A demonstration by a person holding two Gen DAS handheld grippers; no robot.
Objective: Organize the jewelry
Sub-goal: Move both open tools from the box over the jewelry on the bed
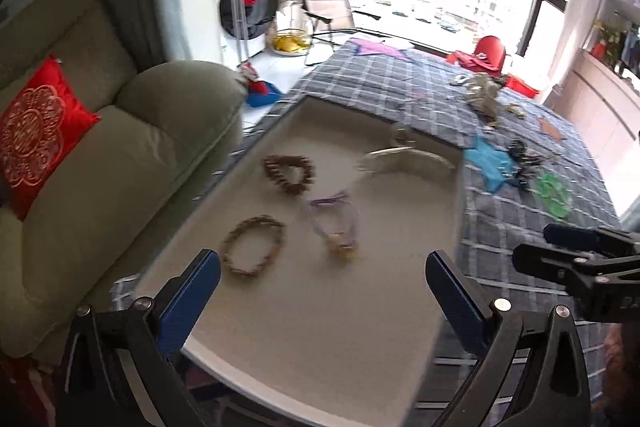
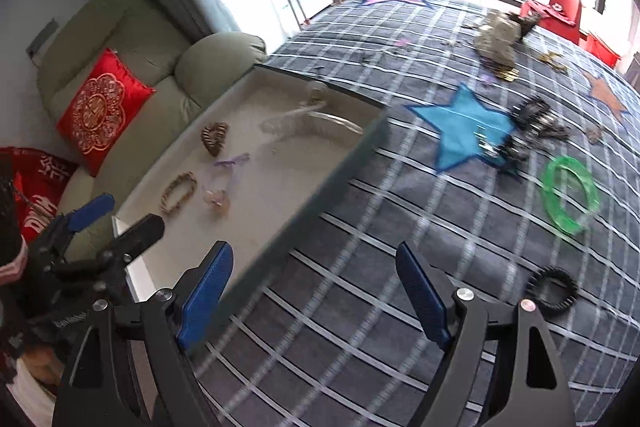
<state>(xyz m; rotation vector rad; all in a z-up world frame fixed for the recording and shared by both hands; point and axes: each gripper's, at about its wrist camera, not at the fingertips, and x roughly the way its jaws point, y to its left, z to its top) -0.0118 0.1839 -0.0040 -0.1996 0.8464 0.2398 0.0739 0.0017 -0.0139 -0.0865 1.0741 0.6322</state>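
A shallow beige tray point(image 1: 392, 307) point(image 2: 280, 195) lies on a grey checked cloth. In it are a dark bead bracelet point(image 1: 289, 173) point(image 2: 215, 137), a tan bead bracelet point(image 1: 253, 245) point(image 2: 179, 193), a purple cord necklace with a pendant point(image 1: 334, 223) point(image 2: 222, 183) and a clear bangle point(image 1: 404, 159) point(image 2: 316, 121). My left gripper point(image 1: 322, 273) is open and empty above the tray's near part. My right gripper point(image 2: 314, 267) is open and empty over the cloth beside the tray. A green bangle point(image 2: 570, 195) point(image 1: 554, 193) and a black bracelet point(image 2: 552, 289) lie on the cloth to the right.
A dark tangle of jewelry point(image 2: 532, 127) lies by a blue star patch point(image 2: 460, 131). A crumpled pouch point(image 2: 498, 37) sits farther back. A sofa with a red cushion point(image 1: 36, 139) stands left of the table. A red chair point(image 2: 564, 7) is at the far edge.
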